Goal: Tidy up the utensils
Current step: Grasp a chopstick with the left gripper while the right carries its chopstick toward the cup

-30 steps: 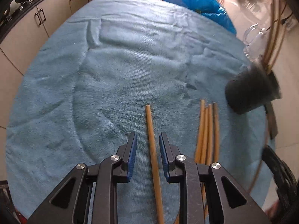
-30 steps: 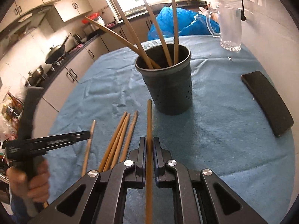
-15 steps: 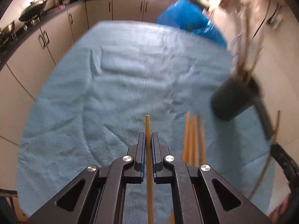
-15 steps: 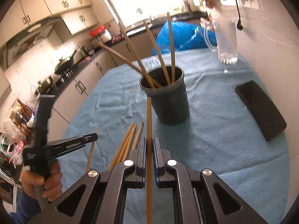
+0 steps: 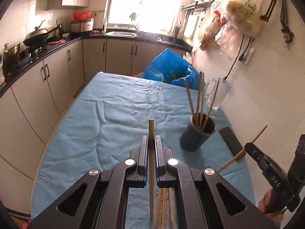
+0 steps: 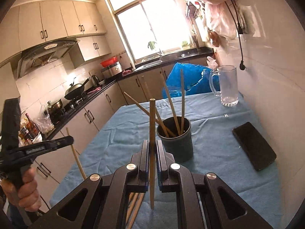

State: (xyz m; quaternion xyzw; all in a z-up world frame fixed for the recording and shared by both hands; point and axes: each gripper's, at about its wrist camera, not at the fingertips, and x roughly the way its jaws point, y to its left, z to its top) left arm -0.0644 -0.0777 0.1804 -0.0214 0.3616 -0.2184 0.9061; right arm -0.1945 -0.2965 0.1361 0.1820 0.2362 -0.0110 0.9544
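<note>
Since a second ago both hands rose off the blue-towelled desk; views tilted up to show kitchen and window. Left tongs, open around a flat-lying chopstick then, have since clamped it: left chopstick now held off the cloth, long axis along the tongs, tip forward and up. Right tongs stay pinched on right chopstick, same alignment, tip toward the dark cup, not in it. Cup holds four leaning chopsticks. Loose chopsticks lie on towel under the left tongs. Glass mug and black case sit at the desk's right.
</note>
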